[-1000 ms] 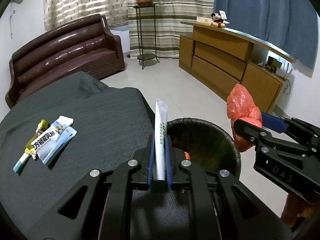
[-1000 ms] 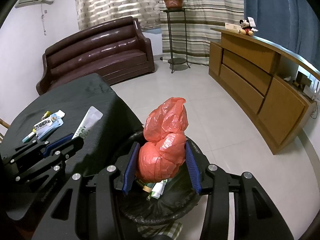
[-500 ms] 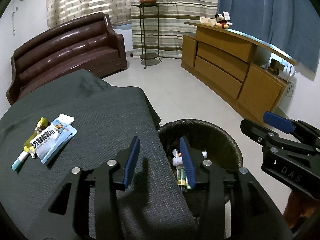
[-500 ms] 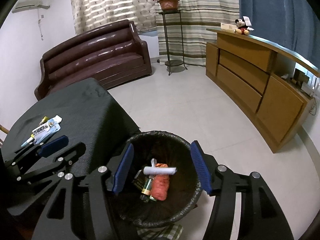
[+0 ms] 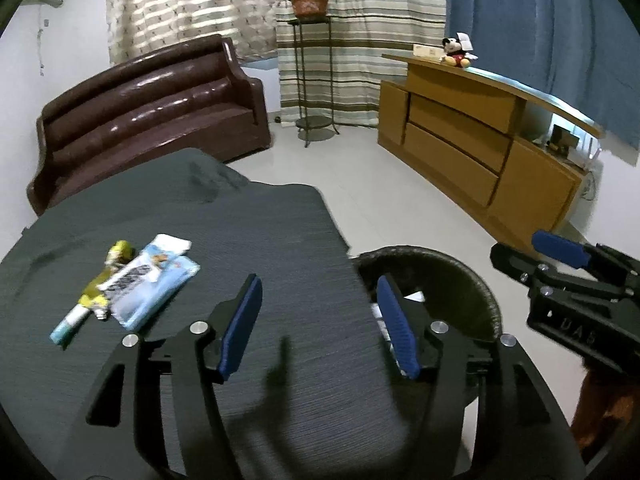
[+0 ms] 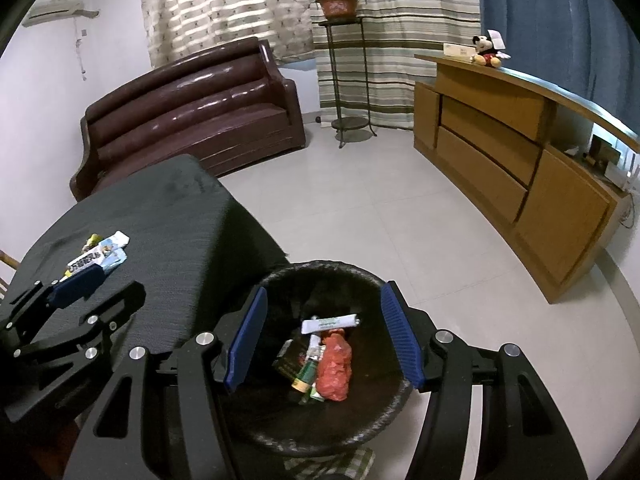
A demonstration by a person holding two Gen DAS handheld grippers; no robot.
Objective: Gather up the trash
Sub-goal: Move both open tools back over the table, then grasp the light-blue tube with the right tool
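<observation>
We have both grippers empty now: the left gripper [image 5: 318, 326] has just been opening its jaws and nothing is between them, and the right gripper [image 6: 323, 338] stands released above the trash bin [image 6: 394, 408], also with nothing in it. In our judgement the step in hand is to go back for the rest of the trash. To do it well, we should bring the left gripper low over the dark table cloth [image 5: 240, 232], keep the jaws wide, and close on the whole small pile of wrappers [image 5: 124, 280] from its long sides, so that no piece slips away. This pile lies on the cloth, to the left of the left gripper and well apart from the bin; it looks like thin, flat packets in light blue and white, with 1 yellow-green piece beside them. Inside the bin we see a white tube [image 6: 330, 324] and a crumpled red bag [image 6: 335, 372] lying on other small rubbish.
</observation>
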